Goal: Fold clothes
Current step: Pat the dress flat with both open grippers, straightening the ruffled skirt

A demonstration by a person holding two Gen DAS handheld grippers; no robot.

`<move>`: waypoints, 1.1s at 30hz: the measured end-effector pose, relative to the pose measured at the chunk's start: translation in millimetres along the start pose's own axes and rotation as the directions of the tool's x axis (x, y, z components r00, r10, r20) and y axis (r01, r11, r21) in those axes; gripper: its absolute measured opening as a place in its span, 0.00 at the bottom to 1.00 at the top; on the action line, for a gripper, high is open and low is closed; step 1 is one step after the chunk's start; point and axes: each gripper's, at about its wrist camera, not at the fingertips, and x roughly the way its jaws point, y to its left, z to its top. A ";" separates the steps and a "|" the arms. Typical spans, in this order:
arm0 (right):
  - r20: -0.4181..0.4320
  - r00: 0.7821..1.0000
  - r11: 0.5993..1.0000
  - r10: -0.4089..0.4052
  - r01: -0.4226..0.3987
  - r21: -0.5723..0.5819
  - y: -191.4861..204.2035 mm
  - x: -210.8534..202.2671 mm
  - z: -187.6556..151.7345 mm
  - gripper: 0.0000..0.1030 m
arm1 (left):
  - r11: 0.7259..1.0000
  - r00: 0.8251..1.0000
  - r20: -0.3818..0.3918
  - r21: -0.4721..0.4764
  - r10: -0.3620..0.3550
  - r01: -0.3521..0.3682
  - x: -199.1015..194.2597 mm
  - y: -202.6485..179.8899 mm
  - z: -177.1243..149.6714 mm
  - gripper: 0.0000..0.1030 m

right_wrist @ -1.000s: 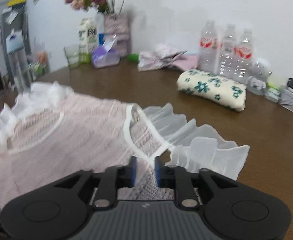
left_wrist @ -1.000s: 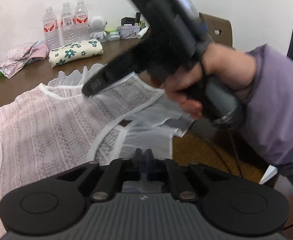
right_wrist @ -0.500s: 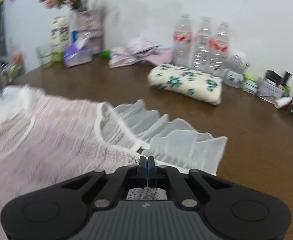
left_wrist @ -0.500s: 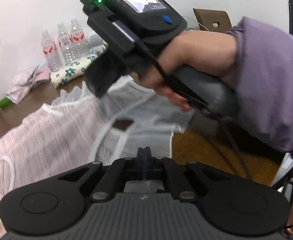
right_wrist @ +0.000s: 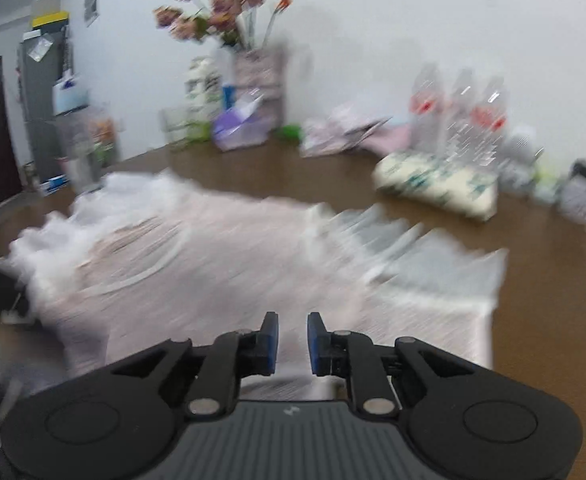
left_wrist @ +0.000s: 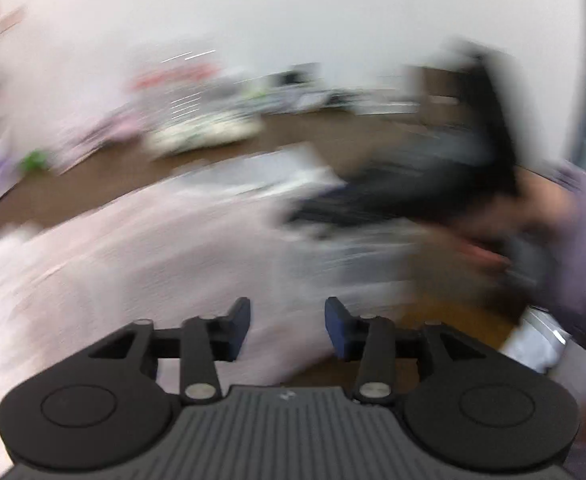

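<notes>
Garment (right_wrist: 229,264) lying spread on brown wooden counter (right_wrist: 541,280): pale pink ribbed knit, white trim band curving across, sheer white ruffles frilling along edges. Both views motion-blurred. Left gripper (left_wrist: 287,326) hanging over pink cloth, jaws opening, spread wide, nothing pinched. Right gripper (right_wrist: 293,340) jaws opening, narrow gap, pads clear of fabric. Floral-print bundle (right_wrist: 437,188) sitting behind.

Bright, even indoor light; pale wall (right_wrist: 413,20) near overexposed, no hard shadows. Heavy motion blur across left wrist view, sideways streaks, background unreadable; only gripper body at bottom sharp. Milder blur in right wrist view, flowers (right_wrist: 213,12) at upper centre least smeared. Fisheye bending and dark vignette at corners. Daylight glare at right edge of left view.
</notes>
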 end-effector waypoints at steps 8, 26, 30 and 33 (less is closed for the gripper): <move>-0.011 0.999 0.999 -0.039 0.039 0.009 28.5 4.3 -20.0 0.13 | 0.946 0.964 -0.061 -0.187 0.257 -0.264 -31.5 99.3 -56.2 0.39; 0.006 0.995 0.980 0.096 -0.093 -0.175 83.3 -62.2 -56.6 0.21 | 0.984 0.986 0.015 0.059 0.167 -0.168 -85.6 116.0 -85.3 0.43; -0.027 0.996 0.969 0.085 -0.089 -0.230 90.7 -52.2 -62.8 0.20 | 0.991 0.998 0.058 0.123 0.040 -0.047 -89.5 106.4 -82.2 0.55; -0.025 0.997 0.972 0.079 -0.083 -0.219 88.6 -48.2 -64.6 0.19 | 0.975 0.996 0.042 0.205 0.076 -0.083 -75.1 98.2 -81.8 0.50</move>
